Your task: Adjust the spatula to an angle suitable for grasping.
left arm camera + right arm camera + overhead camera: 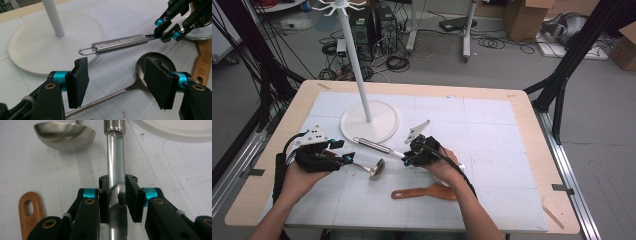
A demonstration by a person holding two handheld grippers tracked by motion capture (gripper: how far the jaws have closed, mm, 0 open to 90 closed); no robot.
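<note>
- Tabletop [522, 165], white gridded mat on light wood, seen from above; person's forearms enter from bottom edge.
- Left tongs [346, 158] at left of high view, held in left hand [299, 177]. Jaws spread wide apart w/ nothing clamped; in left gripper view the ladle's thin handle runs between and under them, no pad touching it that I can see.
- Steel ladle [376, 168] lies on mat just right of left tongs, bowl facing up and toward centre, handle pointing back toward left tongs.
- White stand base [384, 122], round disc w/ upright white pole [354, 60], sits behind ladle, centre-left of tabletop.
- Steel utensil handle [119, 43], tubular w/ wire hanging loop at far end, angled from edge of stand base toward right tongs; looks lifted off mat at gripped end, loop end close to the disc.
- Right tongs [117, 196] near centre, held in right hand [443, 167]. Jaws pressed in on flat steel shank of that utensil, just below the tubular handle.
- Wooden spatula [424, 192] flat on mat in front of right hand, hole end pointing left; blade end hidden under wrist.
</note>
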